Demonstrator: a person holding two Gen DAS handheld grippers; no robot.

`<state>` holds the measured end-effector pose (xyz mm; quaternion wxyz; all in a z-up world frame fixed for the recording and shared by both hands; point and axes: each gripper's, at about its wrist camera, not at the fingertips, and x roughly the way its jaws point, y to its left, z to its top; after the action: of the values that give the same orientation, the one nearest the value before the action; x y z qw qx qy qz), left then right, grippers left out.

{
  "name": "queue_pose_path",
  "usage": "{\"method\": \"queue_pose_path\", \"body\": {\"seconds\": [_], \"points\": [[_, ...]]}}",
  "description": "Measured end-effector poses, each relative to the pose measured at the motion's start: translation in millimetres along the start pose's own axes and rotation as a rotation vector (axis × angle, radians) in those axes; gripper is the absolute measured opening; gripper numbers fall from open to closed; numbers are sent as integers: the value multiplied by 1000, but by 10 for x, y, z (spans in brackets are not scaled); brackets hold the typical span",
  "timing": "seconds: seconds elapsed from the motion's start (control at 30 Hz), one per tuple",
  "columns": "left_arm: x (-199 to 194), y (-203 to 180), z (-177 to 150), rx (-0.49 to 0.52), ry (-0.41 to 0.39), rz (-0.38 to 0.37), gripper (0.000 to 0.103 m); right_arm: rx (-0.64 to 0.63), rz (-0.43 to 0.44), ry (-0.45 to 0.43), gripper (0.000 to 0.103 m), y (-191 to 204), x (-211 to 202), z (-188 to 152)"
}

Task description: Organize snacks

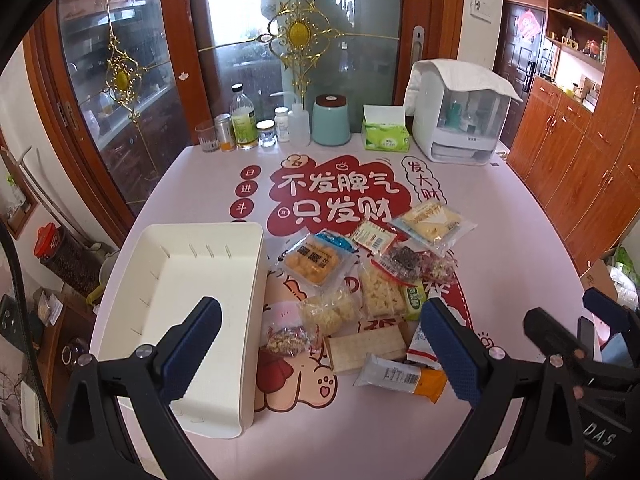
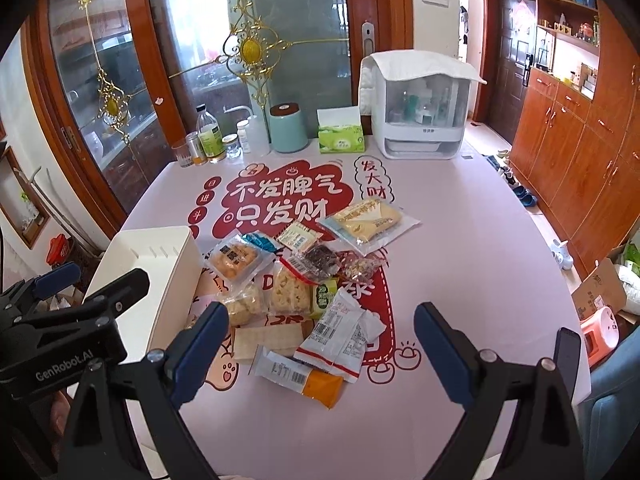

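Left gripper (image 1: 320,348): spread wide, holding nothing.
Right gripper (image 2: 320,350): spread wide, holding nothing.
Nearest packet (image 2: 298,377): orange-ended wrapper just ahead of the right gripper, long axis running left-right; right hand seems nearer.
Snack pile (image 1: 372,264): ahead-right of the left gripper.
Bin (image 1: 180,280): ahead-left, empty; only the left view shows inside.

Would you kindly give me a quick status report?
Both tongs open, empty. White bin empty, left of snack pile. Nothing in the way.
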<state>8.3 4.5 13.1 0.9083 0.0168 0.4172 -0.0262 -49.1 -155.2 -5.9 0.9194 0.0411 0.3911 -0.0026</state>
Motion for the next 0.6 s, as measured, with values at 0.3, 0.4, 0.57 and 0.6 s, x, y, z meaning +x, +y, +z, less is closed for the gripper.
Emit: {"method": "queue_pose_path", "body": {"seconds": [0.3,0.4,0.57,0.6], "points": [[-26,-26,64,22,-5,-20,100,15,-5,-76,95,-142,-202,197],[-32,-45,66,23,-3,-38,100,25,-7,-93,95,-205,-246,253],[11,-109,60,34,21,-68,100,32,-17,-88,95,-316,-221,275],[27,-127,51,38,24,-73,100,34,-17,-84,95,-343,-211,267]]}}
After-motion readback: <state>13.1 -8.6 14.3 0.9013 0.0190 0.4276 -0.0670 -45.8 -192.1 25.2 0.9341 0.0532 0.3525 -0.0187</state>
